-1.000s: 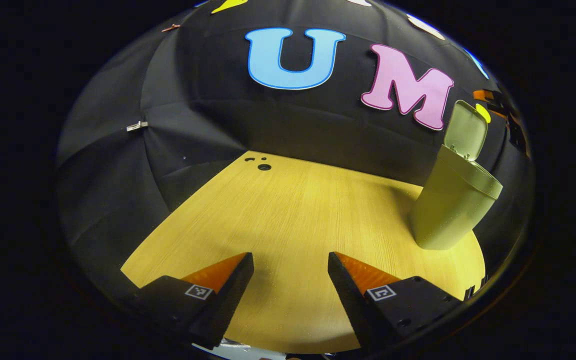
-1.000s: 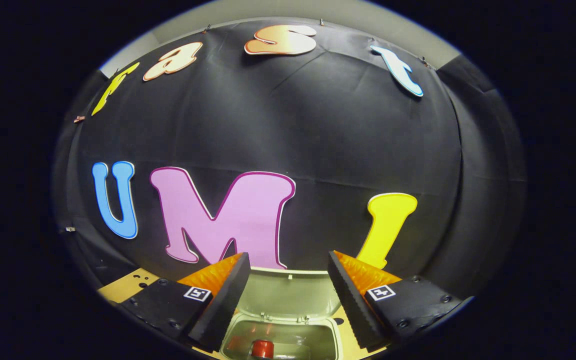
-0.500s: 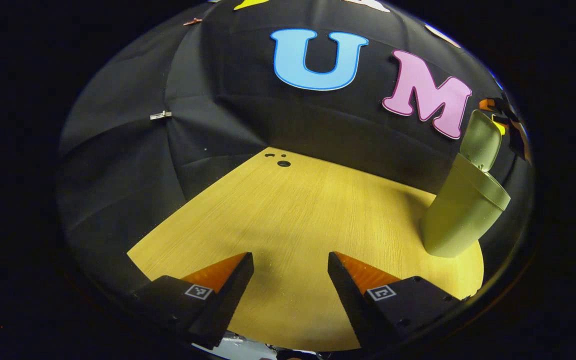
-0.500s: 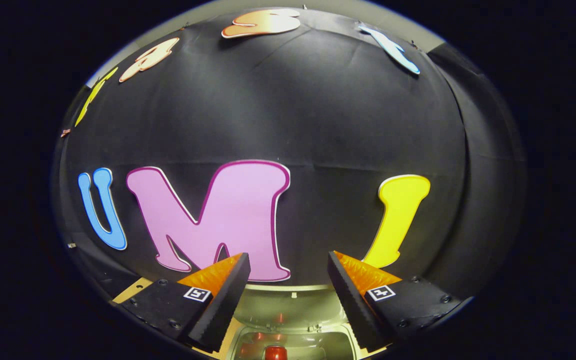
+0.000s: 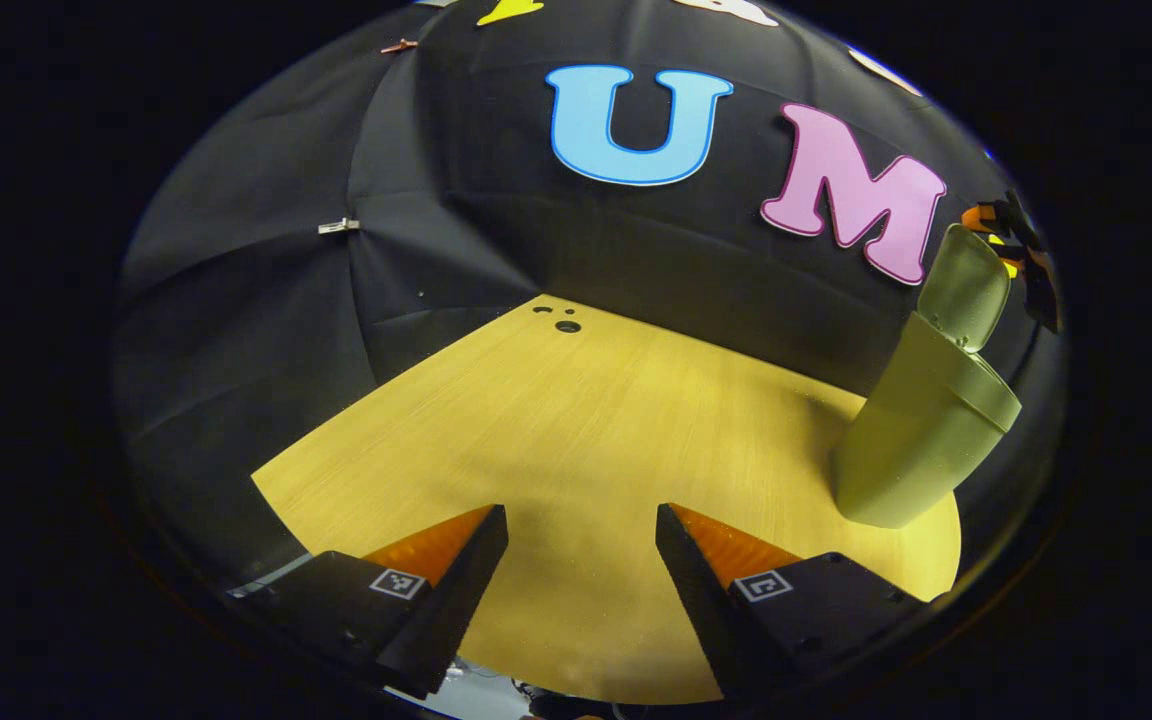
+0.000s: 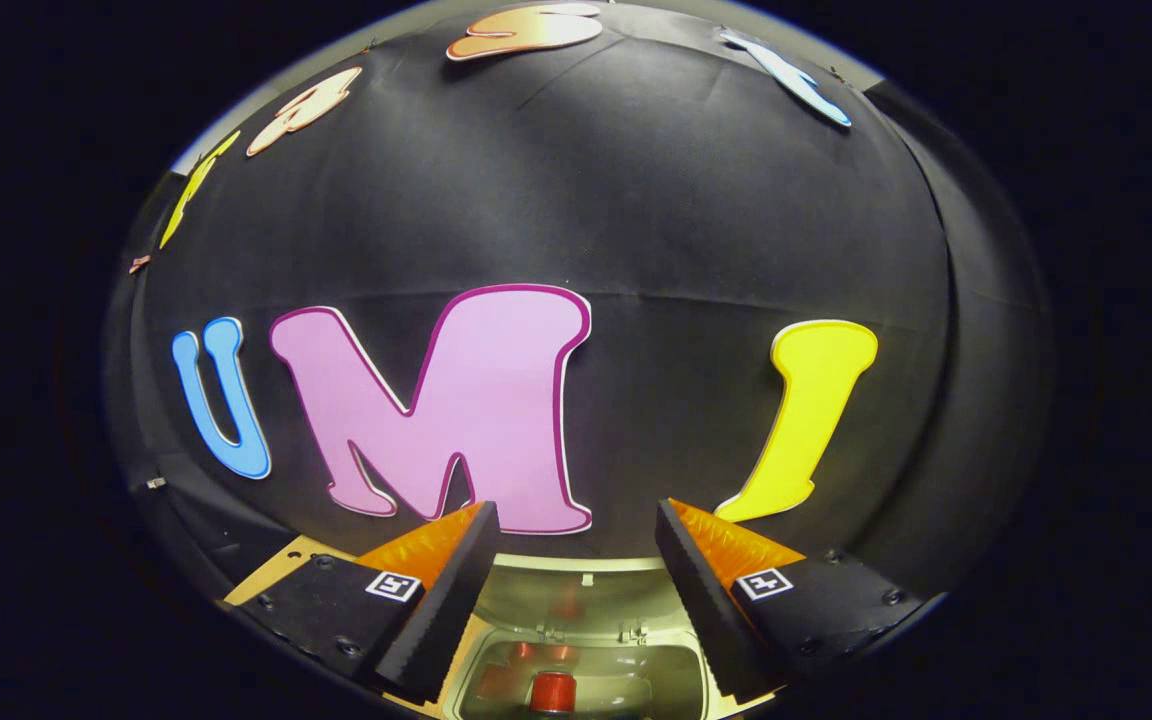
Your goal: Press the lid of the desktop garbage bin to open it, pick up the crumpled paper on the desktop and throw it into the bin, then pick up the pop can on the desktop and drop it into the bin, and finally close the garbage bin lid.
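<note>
In the left gripper view the pale green bin [image 5: 921, 430] stands at the table's right side with its lid [image 5: 964, 286] swung upright. My left gripper [image 5: 581, 530] hovers open over bare wood, well left of the bin. The other gripper [image 5: 1021, 250] shows small above the bin. In the right gripper view my right gripper [image 6: 576, 525] is open directly above the bin's mouth [image 6: 576, 675]. A red pop can [image 6: 553, 692] lies inside the bin below it. The raised lid [image 6: 576, 592] stands between the fingers against the wall.
The yellow wooden table [image 5: 586, 430] has small round holes [image 5: 567, 326] near its far corner. The booth's black cloth wall closes in behind the bin and along the left. A metal clip [image 5: 337, 227] is pinned to the cloth.
The right gripper drifted slightly back over the bin, so the can inside shows a little more. The left gripper shifted slightly; the bin stays put with its lid up.
</note>
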Motion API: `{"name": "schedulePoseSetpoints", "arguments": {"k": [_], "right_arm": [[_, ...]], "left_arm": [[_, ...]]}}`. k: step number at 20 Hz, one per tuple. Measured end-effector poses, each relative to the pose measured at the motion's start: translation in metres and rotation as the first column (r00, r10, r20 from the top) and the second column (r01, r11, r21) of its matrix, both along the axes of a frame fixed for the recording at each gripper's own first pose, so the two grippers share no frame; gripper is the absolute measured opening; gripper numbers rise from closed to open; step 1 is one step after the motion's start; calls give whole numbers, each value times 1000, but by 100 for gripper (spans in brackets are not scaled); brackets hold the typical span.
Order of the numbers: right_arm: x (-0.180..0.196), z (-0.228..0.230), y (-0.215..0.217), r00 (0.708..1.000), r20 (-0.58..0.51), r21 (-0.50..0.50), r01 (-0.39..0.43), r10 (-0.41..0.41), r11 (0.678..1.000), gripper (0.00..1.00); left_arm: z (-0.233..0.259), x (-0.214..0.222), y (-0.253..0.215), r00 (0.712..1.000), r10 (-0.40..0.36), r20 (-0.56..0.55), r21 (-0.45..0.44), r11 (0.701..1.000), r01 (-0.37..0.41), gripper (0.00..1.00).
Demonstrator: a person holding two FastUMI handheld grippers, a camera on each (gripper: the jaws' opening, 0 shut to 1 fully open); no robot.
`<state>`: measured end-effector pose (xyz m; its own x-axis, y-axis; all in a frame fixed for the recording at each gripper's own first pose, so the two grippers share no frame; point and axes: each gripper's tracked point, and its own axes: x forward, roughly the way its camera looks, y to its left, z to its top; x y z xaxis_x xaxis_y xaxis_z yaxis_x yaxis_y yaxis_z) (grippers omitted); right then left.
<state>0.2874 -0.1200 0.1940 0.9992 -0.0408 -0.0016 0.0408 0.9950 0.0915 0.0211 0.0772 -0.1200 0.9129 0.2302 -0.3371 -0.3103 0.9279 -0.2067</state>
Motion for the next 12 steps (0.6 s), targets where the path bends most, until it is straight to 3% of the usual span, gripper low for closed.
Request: {"name": "schedulePoseSetpoints", "arguments": {"k": [7,12], "right_arm": [[-45,-27,7,998,-57,5,2,-2,1000,98],[-72,-63,8,994,-107,8,32,-31,999,98]], "left_arm": [[19,19,-38,983,-181,23,78,981,179,96],[21,21,-38,966,-256,26,95,963,253,96]]}}
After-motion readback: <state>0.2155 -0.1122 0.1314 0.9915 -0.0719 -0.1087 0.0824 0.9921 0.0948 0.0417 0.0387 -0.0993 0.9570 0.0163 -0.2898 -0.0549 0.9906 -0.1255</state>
